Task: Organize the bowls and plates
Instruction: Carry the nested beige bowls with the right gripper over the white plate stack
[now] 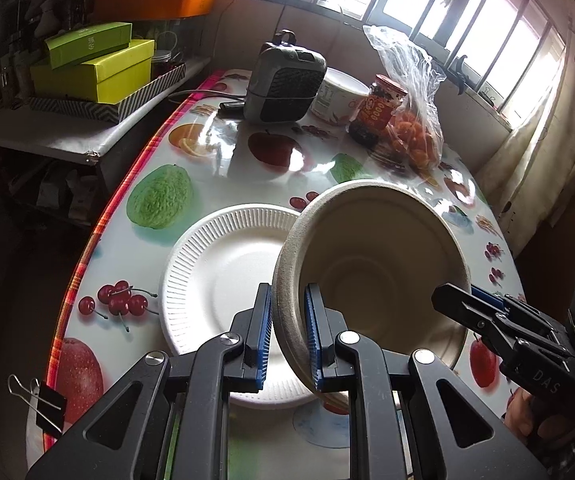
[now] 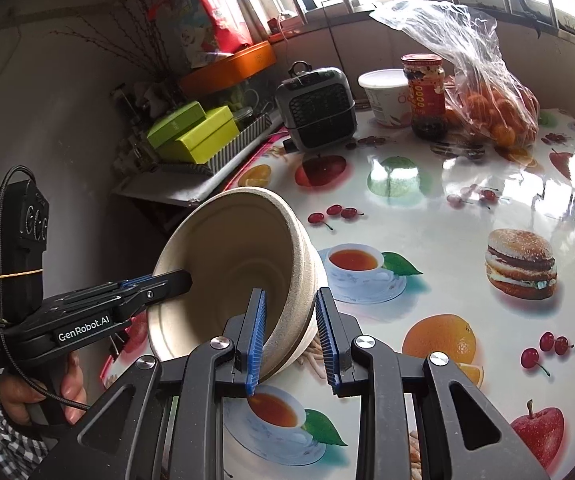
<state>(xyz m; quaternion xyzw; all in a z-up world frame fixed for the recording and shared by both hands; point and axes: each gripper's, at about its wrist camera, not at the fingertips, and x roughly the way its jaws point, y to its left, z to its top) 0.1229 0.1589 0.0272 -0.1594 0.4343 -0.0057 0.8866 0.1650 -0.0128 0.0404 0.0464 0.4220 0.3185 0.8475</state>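
A beige paper bowl (image 1: 371, 264) is held tilted in the air above the table. My left gripper (image 1: 287, 336) is shut on its left rim, one pad inside and one outside. My right gripper (image 2: 293, 332) straddles the opposite rim (image 2: 287, 280); its jaws stand a little wider than the wall, with a gap at the outer pad. In the left wrist view the right gripper (image 1: 471, 304) reaches in from the right. A white ribbed paper plate (image 1: 223, 272) lies flat on the table below and left of the bowl.
The fruit-print table (image 2: 467, 220) carries a small grey heater (image 1: 283, 80), a white tub (image 1: 341, 96), a red-lidded jar (image 1: 379, 110) and a plastic bag of oranges (image 1: 415, 136) at the far end. A shelf with green boxes (image 1: 95, 68) stands to the left.
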